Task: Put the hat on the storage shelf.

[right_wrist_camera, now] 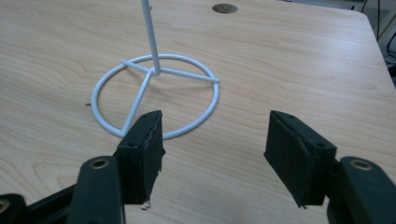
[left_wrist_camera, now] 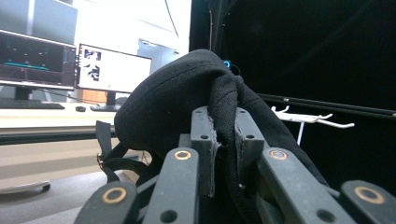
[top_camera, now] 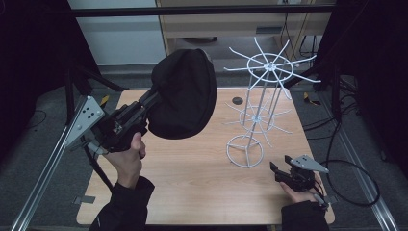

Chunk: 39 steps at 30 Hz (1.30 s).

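My left gripper (top_camera: 150,98) is raised above the table's left side, shut on a black cap (top_camera: 185,94) that hangs off its jaws. In the left gripper view the cap's fabric (left_wrist_camera: 182,98) is pinched between the two pads at the gripper (left_wrist_camera: 226,140), and a strap hangs below. A white wire rack (top_camera: 262,91) with radiating hooks stands right of centre; its ring base (right_wrist_camera: 156,93) lies just beyond my right gripper (right_wrist_camera: 215,135). My right gripper (top_camera: 280,163) rests low near the table's front right corner, open, with nothing between its jaws.
The wooden table (top_camera: 202,187) has a round cable hole (top_camera: 237,100) at the back. Aluminium frame rails (top_camera: 43,168) run along both sides. Monitors (left_wrist_camera: 112,70) stand on a desk in the left gripper view.
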### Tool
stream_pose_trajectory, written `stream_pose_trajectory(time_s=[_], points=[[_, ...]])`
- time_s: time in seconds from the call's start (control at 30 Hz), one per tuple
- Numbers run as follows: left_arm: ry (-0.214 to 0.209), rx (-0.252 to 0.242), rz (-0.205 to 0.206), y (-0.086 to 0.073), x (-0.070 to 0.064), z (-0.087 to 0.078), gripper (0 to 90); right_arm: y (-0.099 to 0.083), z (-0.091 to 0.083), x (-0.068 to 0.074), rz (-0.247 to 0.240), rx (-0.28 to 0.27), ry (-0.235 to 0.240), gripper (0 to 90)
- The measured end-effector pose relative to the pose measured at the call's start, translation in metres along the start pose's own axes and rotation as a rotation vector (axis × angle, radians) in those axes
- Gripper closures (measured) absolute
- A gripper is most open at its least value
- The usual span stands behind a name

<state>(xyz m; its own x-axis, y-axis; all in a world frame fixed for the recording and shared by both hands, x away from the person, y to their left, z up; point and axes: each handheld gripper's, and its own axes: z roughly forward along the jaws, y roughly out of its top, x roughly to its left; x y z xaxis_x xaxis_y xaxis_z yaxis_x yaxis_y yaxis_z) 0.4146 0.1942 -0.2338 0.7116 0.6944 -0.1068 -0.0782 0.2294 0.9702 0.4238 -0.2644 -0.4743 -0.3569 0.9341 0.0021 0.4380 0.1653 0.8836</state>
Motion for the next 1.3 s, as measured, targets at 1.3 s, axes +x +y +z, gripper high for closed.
stream_pose_trajectory(time_s=[1.3], points=[[0.006, -0.017, 0.094, 0.053, -0.018, 0.011, 81.3, 0.0, 0.002, 0.001, -0.014, 0.006, 0.002, 36.6]])
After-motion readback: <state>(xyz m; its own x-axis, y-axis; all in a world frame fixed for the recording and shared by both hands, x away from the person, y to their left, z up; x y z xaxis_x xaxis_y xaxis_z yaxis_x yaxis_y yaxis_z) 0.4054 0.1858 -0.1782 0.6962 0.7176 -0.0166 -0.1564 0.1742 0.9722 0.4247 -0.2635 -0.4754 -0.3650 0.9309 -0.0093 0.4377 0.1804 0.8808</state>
